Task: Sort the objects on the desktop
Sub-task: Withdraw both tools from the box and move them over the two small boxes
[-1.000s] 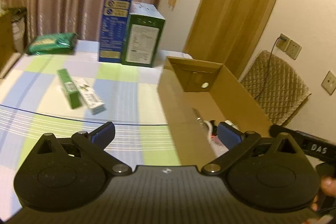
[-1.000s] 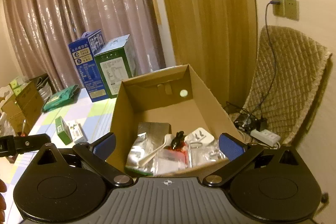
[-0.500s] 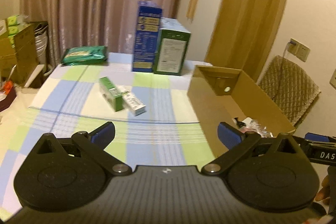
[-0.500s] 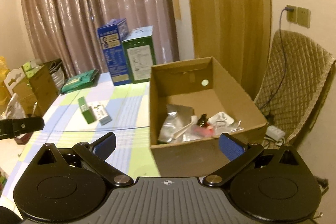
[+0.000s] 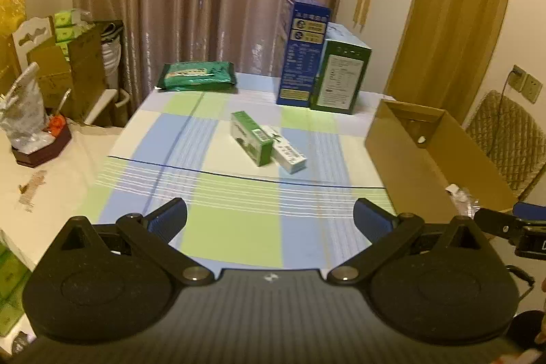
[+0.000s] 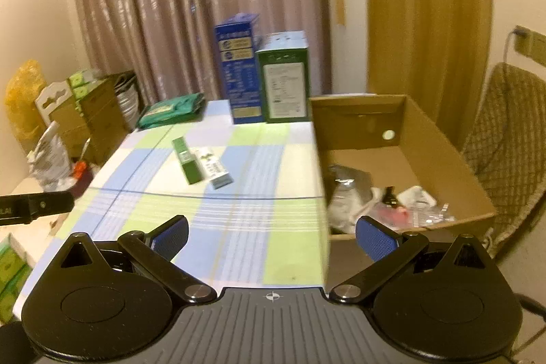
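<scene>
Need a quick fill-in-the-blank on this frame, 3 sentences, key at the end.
1. Both the left gripper and the right gripper are ____.
2. The small green box lies on the checked tablecloth touching a ____ box.
3. The tall blue carton stands beside a tall ____ carton.

Missing words: open; white; green

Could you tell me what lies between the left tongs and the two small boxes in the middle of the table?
Nothing: in the left wrist view, only bare checked tablecloth lies between the open left tongs and the small boxes.
</scene>
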A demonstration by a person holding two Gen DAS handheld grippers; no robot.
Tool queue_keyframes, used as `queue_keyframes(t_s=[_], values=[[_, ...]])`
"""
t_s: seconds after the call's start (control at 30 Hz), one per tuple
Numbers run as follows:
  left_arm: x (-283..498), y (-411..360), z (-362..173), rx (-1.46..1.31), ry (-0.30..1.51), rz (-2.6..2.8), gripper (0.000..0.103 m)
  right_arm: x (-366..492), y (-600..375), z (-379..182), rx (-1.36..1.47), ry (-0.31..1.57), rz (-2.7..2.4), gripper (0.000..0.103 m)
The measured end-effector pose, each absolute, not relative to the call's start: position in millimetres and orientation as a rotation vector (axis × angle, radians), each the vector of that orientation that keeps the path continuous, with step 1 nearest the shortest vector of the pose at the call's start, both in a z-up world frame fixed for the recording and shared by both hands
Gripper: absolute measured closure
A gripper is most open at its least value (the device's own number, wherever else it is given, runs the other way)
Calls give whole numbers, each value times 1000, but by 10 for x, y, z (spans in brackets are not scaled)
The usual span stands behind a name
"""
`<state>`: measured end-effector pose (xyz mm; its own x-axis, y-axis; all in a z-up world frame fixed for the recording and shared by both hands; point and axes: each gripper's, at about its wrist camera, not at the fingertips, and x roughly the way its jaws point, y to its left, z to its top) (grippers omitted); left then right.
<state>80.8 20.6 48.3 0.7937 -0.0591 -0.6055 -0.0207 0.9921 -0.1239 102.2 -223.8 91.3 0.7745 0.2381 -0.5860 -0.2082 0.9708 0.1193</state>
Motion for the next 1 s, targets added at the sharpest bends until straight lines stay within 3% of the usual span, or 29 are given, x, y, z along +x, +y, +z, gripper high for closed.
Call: queue_keyframes(t_s=[1.0], values=[[1673, 759, -79, -117, 696, 54, 1, 1870, -1288, 406, -94, 680, 417, 2]])
